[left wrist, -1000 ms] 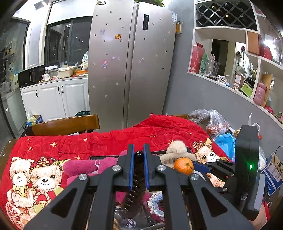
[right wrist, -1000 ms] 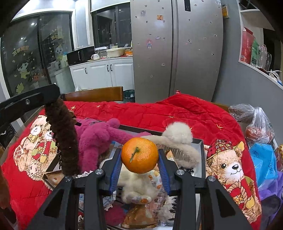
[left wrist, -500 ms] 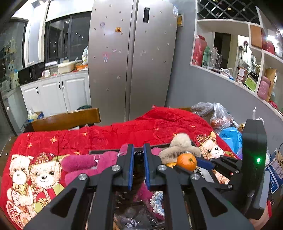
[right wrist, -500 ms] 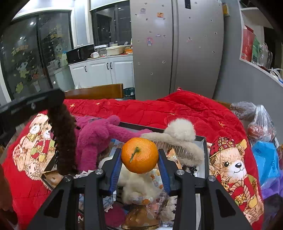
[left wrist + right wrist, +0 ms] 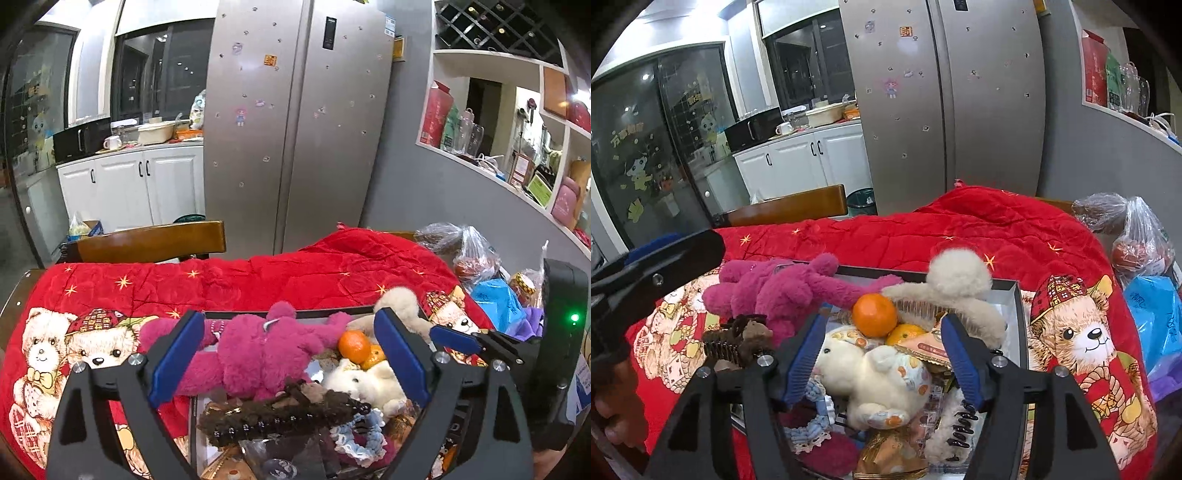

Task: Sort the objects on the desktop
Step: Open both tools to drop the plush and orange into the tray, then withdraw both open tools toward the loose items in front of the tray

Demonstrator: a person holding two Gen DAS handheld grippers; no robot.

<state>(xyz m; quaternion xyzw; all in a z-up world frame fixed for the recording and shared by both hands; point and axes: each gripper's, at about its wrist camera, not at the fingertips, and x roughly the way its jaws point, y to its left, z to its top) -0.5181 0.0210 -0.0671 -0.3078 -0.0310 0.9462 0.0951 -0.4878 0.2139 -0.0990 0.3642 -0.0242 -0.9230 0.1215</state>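
Note:
A dark-rimmed box (image 5: 1021, 306) on the red blanket holds a pile of objects. My left gripper (image 5: 288, 356) is open and empty above it; a brown furry hair clip (image 5: 280, 413) lies in the box below it, also seen in the right wrist view (image 5: 735, 338). My right gripper (image 5: 882, 354) is open and empty; an orange mandarin (image 5: 874, 314) rests on a second mandarin (image 5: 905, 332) just beyond its fingers. A pink plush toy (image 5: 258, 354), a white plush toy (image 5: 879, 380) and a beige furry clip (image 5: 960, 288) lie in the box.
A red blanket (image 5: 295, 277) with bear prints covers the table. Plastic bags (image 5: 1137, 240) and a blue bag (image 5: 1156, 314) crowd the right side. A wooden chair back (image 5: 147, 243) stands behind the table. The fridge (image 5: 295, 129) is beyond.
Both grippers have opened. The left one let go of the brown hair clip and the right one let go of the mandarin; both now lie in the box.

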